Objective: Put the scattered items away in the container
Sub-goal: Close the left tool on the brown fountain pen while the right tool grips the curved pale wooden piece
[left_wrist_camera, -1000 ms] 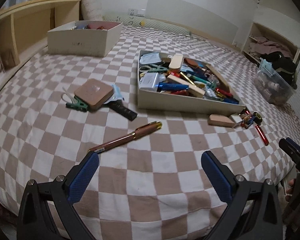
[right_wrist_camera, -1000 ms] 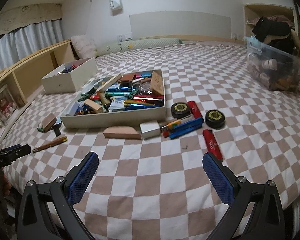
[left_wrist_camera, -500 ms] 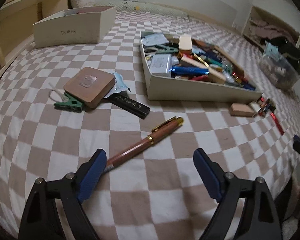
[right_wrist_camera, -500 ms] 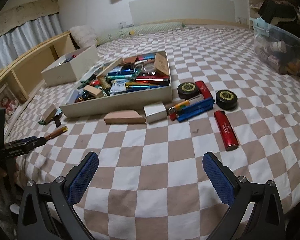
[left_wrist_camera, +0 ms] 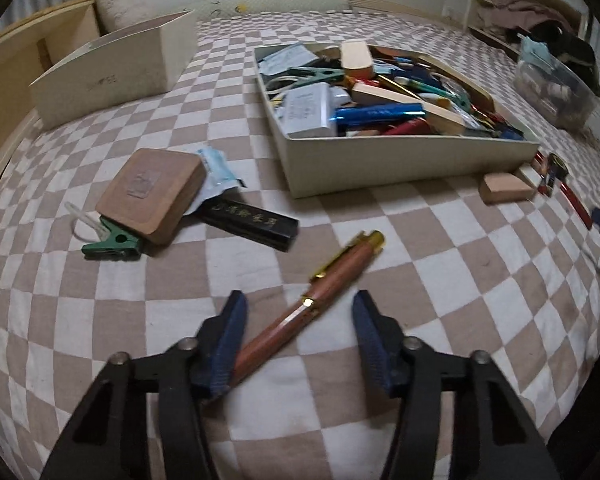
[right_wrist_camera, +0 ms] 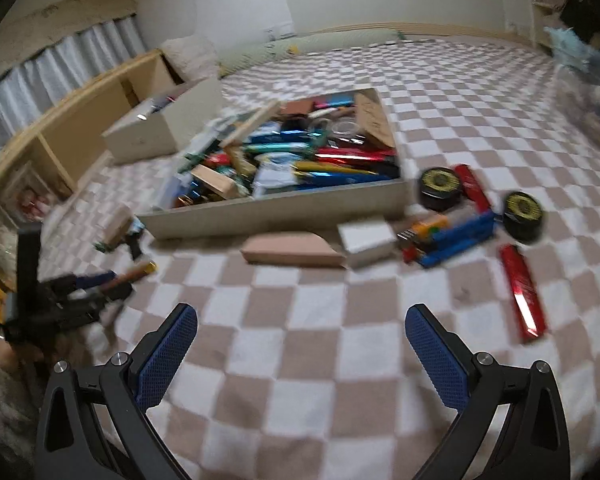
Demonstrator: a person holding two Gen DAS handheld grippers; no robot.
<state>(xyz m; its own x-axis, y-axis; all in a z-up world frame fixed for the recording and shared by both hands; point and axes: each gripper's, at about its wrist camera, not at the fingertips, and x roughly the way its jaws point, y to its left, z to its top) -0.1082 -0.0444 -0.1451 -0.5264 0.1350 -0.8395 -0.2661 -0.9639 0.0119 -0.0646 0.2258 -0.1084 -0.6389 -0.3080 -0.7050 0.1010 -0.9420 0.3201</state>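
We cannot see the lower end of the wooden pen (left_wrist_camera: 320,300): it runs behind the left gripper's (left_wrist_camera: 298,336) near pad, so contact there is unclear. The wooden case (left_wrist_camera: 152,194) covers most of the green clip (left_wrist_camera: 112,246) and part of a blue-white packet (left_wrist_camera: 216,166). Our right wrist view is smeared throughout; the left gripper (right_wrist_camera: 84,292) there is a dark blur, and the tray's (right_wrist_camera: 276,210) contents run together. A clear bin (left_wrist_camera: 556,84) is cut off at the left wrist view's right edge.
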